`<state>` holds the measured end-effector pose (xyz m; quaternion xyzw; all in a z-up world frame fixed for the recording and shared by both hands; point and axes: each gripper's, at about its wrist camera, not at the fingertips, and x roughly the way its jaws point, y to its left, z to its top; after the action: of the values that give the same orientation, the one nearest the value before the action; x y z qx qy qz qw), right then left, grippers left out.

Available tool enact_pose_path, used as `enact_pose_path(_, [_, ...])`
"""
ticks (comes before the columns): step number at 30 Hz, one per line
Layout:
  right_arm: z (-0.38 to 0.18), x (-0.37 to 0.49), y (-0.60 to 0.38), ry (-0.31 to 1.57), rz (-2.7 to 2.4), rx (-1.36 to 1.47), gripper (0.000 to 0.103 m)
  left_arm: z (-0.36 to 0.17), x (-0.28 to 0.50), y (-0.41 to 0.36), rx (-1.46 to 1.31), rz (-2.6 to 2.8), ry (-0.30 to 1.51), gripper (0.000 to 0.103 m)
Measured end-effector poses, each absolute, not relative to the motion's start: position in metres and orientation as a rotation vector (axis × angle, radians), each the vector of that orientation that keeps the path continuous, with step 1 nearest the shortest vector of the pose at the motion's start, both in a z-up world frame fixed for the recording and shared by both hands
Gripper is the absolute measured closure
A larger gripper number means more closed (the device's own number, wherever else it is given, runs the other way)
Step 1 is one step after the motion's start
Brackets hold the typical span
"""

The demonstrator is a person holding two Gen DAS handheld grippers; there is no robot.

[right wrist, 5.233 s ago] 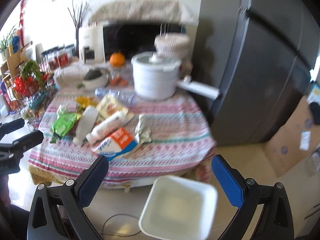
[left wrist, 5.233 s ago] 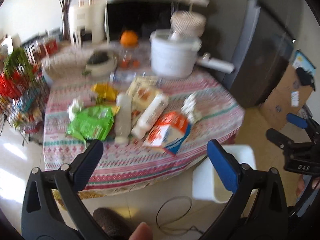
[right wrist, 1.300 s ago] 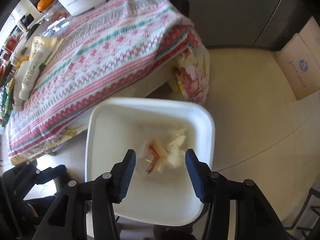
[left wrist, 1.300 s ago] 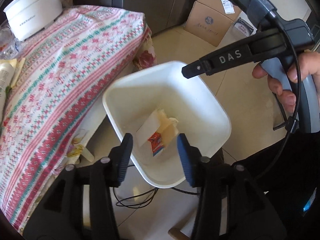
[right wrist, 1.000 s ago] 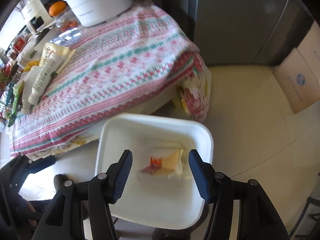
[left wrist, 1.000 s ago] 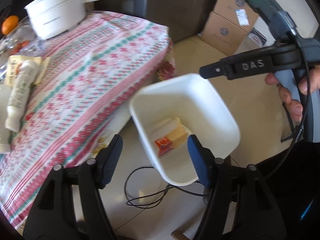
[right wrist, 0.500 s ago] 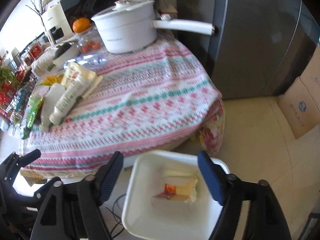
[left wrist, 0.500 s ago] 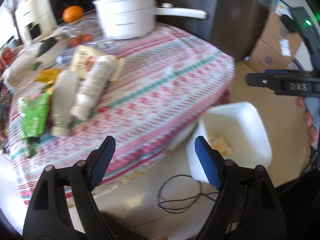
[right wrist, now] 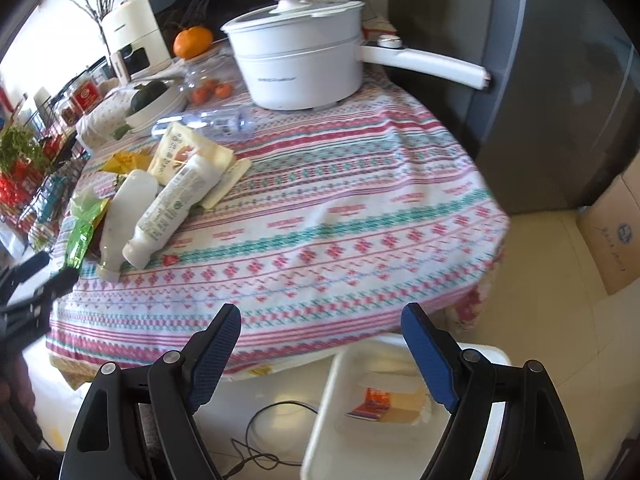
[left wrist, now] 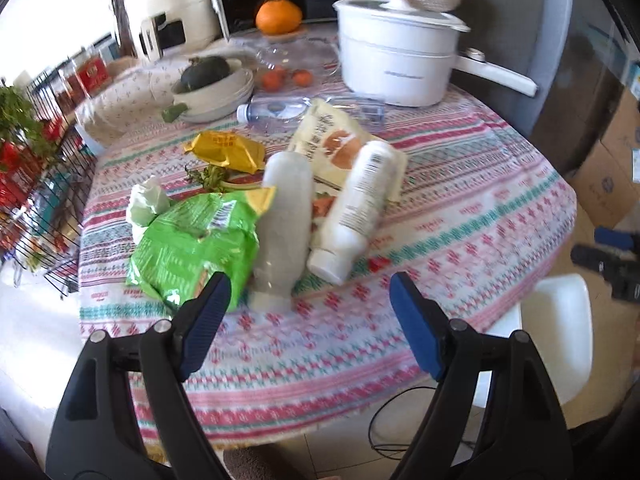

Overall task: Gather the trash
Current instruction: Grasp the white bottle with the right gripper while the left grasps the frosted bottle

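Your left hand-held gripper (left wrist: 310, 306) and right hand-held gripper (right wrist: 322, 340) now face the table (left wrist: 460, 184), jaws wider and empty; the carton (right wrist: 376, 400) lies in the bin (right wrist: 332, 400).

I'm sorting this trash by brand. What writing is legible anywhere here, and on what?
No text can be read for certain.
On the white pot: a small grey brand line, too small.
On the white bottle: label print, blurred.
On the green bag: a barcode and print, blurred.
On the cream packet: print, illegible.
On the cardboard box: a round mark and a scribble, unreadable.
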<state>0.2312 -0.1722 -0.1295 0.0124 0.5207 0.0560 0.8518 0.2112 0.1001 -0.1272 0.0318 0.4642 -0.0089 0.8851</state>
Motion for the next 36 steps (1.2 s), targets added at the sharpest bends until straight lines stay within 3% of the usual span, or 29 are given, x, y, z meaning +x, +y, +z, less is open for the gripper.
enact_pose_path(5, [-0.140, 0.248, -0.150, 1.111, 0.136, 0.038, 0.019, -0.140, 0.251, 0.121, 0.004, -0.055, 1.032, 0.045])
enact_pose_path(17, [-0.166, 0.291, -0.112, 1.144, 0.151, 0.068, 0.019, -0.165, 0.334, 0.128, 0.071, 0.017, 1.171, 0.048])
enact_pose_path(26, [-0.180, 0.322, -0.084, 1.145, 0.195, 0.120, 0.019, -0.178, 0.347, 0.125, 0.086, -0.034, 1.248, 0.048])
enact_pose_path(29, [-0.184, 0.329, -0.074, 1.144, 0.213, 0.126, 0.019, -0.180, 0.343, 0.114, 0.097, -0.087, 1.263, 0.053])
enact_pose_path(31, [-0.186, 0.332, -0.071, 1.148, 0.217, 0.137, 0.019, -0.185, 0.342, 0.109, 0.126, -0.097, 1.289, 0.063])
enact_pose_path(36, [-0.192, 0.338, -0.067, 1.159, 0.230, 0.168, 0.019, -0.192, 0.333, 0.120, 0.009, -0.127, 1.298, 0.069])
